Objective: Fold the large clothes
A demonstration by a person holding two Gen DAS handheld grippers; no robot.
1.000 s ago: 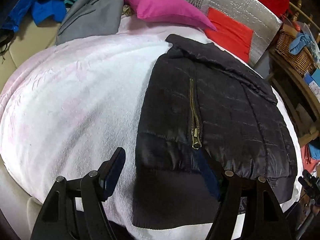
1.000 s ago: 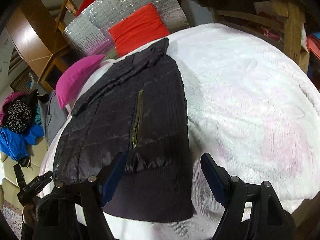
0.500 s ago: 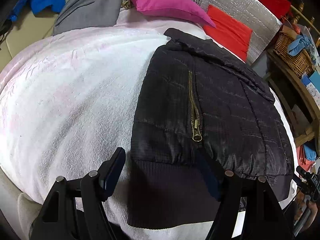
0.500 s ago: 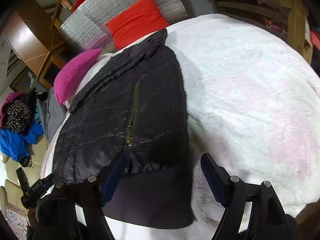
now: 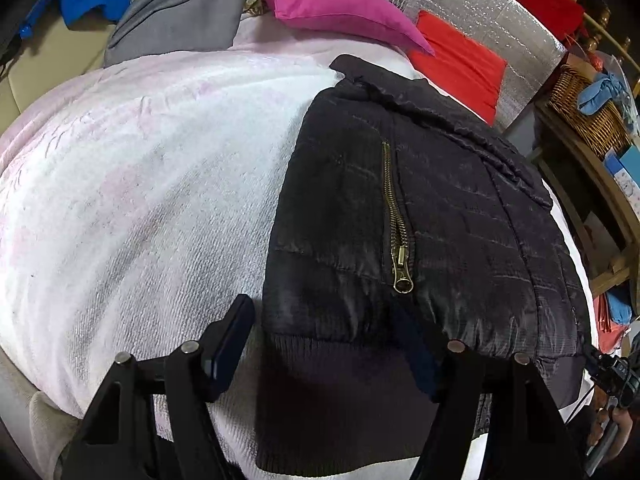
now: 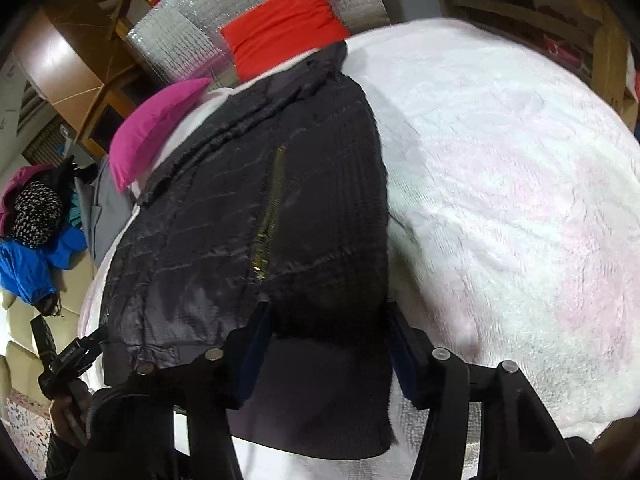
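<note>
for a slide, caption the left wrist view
Open left tongs over the hem of a black jacket on a white blanket.

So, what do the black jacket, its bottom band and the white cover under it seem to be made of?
Black jacket: looks like thin synthetic shell, probably nylon or polyester, with a slight sheen and quilted stitch lines; the zipper looks brass-coloured metal.
Bottom band: matte ribbed knit, judging by its fine vertical ribs.
White cover: soft plush or fleece, with a fuzzy pile and faint pink patches.
</note>
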